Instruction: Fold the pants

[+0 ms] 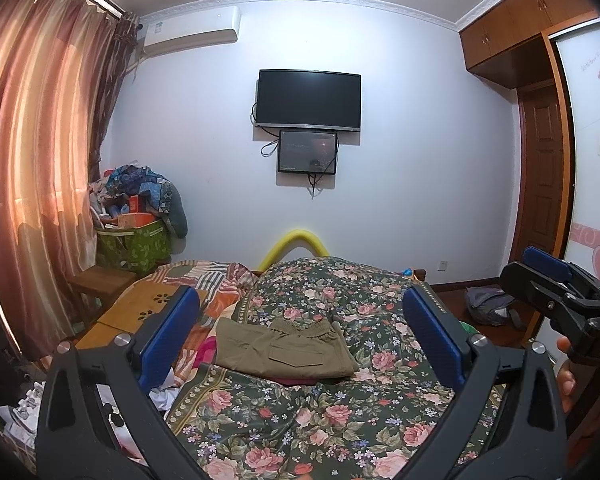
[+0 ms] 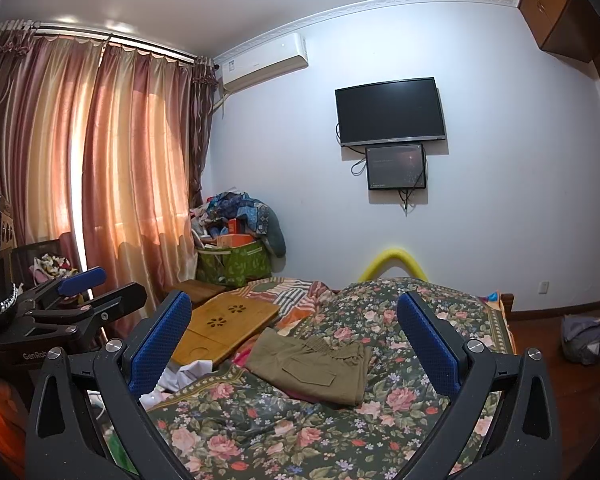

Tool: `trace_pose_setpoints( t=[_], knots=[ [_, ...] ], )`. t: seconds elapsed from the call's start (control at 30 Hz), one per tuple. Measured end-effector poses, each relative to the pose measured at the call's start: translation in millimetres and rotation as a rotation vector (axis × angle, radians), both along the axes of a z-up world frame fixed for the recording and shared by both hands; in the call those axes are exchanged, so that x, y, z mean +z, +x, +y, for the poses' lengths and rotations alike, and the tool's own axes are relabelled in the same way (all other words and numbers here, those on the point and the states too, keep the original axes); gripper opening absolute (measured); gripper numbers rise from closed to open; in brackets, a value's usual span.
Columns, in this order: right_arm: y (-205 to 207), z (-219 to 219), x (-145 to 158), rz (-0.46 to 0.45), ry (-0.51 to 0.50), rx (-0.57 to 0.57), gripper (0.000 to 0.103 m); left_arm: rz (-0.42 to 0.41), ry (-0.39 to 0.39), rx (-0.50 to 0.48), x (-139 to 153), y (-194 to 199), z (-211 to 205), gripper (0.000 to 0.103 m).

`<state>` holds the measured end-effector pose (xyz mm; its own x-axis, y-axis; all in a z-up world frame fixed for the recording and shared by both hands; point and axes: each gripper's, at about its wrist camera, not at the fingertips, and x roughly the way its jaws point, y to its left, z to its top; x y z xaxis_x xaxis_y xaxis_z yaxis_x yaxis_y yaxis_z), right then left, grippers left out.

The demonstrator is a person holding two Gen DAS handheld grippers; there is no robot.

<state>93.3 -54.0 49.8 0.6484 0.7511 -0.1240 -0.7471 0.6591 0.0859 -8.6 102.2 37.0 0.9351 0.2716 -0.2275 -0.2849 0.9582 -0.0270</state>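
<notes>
Olive-green pants (image 1: 286, 346) lie folded into a compact rectangle on the floral bedspread (image 1: 300, 420), waistband toward the far side, a flap pocket on top. They also show in the right wrist view (image 2: 314, 364). My left gripper (image 1: 300, 320) is open and empty, held above and short of the pants. My right gripper (image 2: 296, 320) is open and empty too, likewise raised short of them. The right gripper shows at the right edge of the left wrist view (image 1: 556, 280); the left gripper shows at the left of the right wrist view (image 2: 96, 288).
A bamboo lap tray (image 2: 224, 328) lies on the bed left of the pants, with loose clothes (image 2: 184, 376) by it. A green bag piled with things (image 1: 134, 240) stands in the corner. A television (image 1: 308, 98) hangs on the far wall. A backpack (image 1: 490, 306) lies on the floor at right.
</notes>
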Motion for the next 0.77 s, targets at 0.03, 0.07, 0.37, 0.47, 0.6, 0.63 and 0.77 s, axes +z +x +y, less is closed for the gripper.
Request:
trace_pose_setpoints(
  t=[0.03,0.07,0.37,0.47,0.6,0.63,0.77],
  knots=[
    [-0.1,0.4,0.4,0.0,-0.001,-0.001,0.102,0.0,0.0,0.001,-0.2,0.1,-0.3,0.103],
    [0.1,0.4,0.8,0.001,-0.001,0.0,0.102,0.002,-0.001,0.001,-0.2,0.3,-0.3,0.103],
    [0.7,0.7,0.4,0.004,-0.003,0.001,0.102,0.011,-0.028,-0.011,-0.9,1.7,1.3,0.103],
    [1.1,1.4,-0.1,0.007,-0.011,-0.001,0.102,0.015,-0.032,-0.013,-1.7,2.1,1.6,0.103],
    [1.0,1.9,-1.8,0.009,-0.016,0.001,0.102,0.018,-0.03,-0.015,-2.8,1.9,0.6,0.103],
    [1.4,2.6,-1.8,0.01,-0.017,0.001,0.102,0.018,-0.03,-0.015,-2.4,1.7,1.1,0.103],
    [2.5,3.1,-1.9,0.014,-0.017,0.001,0.102,0.018,-0.029,-0.014,-2.6,1.6,0.8,0.103]
  ],
)
